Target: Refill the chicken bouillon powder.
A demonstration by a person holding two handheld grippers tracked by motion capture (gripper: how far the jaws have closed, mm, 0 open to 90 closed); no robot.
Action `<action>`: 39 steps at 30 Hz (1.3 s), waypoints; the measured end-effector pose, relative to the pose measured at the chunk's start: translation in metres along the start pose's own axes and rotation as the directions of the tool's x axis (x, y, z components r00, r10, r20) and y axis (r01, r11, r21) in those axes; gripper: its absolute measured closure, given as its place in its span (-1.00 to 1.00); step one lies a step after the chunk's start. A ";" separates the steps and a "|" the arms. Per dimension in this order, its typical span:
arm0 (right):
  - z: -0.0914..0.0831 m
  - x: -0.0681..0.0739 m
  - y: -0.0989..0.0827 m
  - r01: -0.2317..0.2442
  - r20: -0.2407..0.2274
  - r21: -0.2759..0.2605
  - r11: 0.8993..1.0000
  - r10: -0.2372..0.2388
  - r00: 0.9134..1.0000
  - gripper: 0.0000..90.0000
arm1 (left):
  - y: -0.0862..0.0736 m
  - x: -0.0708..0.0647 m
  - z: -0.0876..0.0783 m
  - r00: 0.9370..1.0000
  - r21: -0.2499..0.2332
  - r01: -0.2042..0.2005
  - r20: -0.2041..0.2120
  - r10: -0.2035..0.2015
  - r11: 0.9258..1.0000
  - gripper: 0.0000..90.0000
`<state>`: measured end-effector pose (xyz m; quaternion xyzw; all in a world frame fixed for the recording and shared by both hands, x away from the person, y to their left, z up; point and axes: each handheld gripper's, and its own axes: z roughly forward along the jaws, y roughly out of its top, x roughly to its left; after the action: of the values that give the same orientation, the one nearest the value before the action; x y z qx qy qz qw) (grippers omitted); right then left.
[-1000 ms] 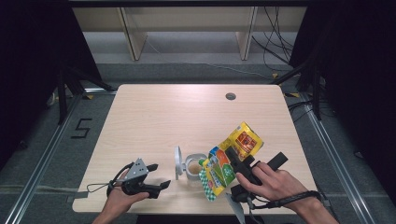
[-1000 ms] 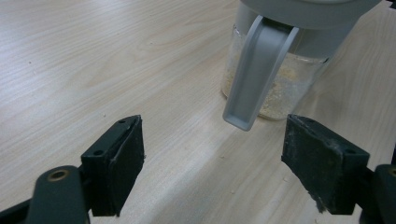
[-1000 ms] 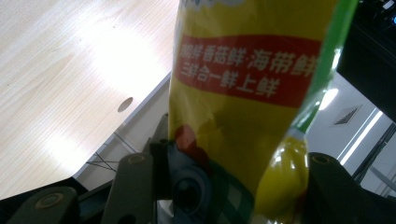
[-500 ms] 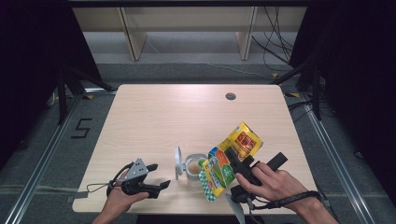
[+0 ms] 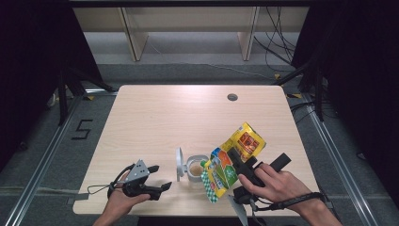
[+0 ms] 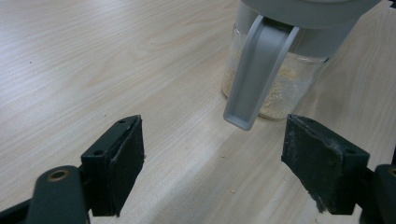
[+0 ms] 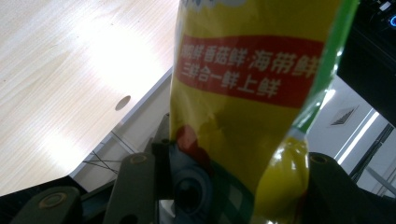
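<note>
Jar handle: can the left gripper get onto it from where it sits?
Probably yes. The left gripper is open, and the jar handle hangs just ahead between its fingers, with bare table between.

A clear glass jar with a grey hinged lid point(image 5: 195, 168) stood on the pale wooden table point(image 5: 155, 117), near its front edge. Just right of it was a yellow printed snack pouch point(image 5: 230, 162). The left gripper point(image 5: 157, 178) lay left of the jar, apart from it.
</note>
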<state>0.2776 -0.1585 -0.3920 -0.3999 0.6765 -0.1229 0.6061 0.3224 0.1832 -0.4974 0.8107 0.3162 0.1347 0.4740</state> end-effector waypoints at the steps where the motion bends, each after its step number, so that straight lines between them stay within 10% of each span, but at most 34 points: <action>1: 0.000 0.000 0.000 -0.004 -0.005 0.001 1.000 0.004 1.000 0.28 | 0.000 0.000 0.000 1.000 -0.001 0.003 0.001 -0.003 1.000 -0.55; 39: -0.001 -0.001 -0.003 0.014 0.005 -0.002 1.000 -0.014 1.000 0.30 | 0.000 -0.001 0.001 1.000 -0.004 0.021 0.006 -0.021 1.000 -0.55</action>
<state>0.2778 -0.1603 -0.3892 -0.4055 0.6723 -0.1254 0.6066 0.3219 0.1815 -0.4983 0.8068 0.3228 0.1282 0.4780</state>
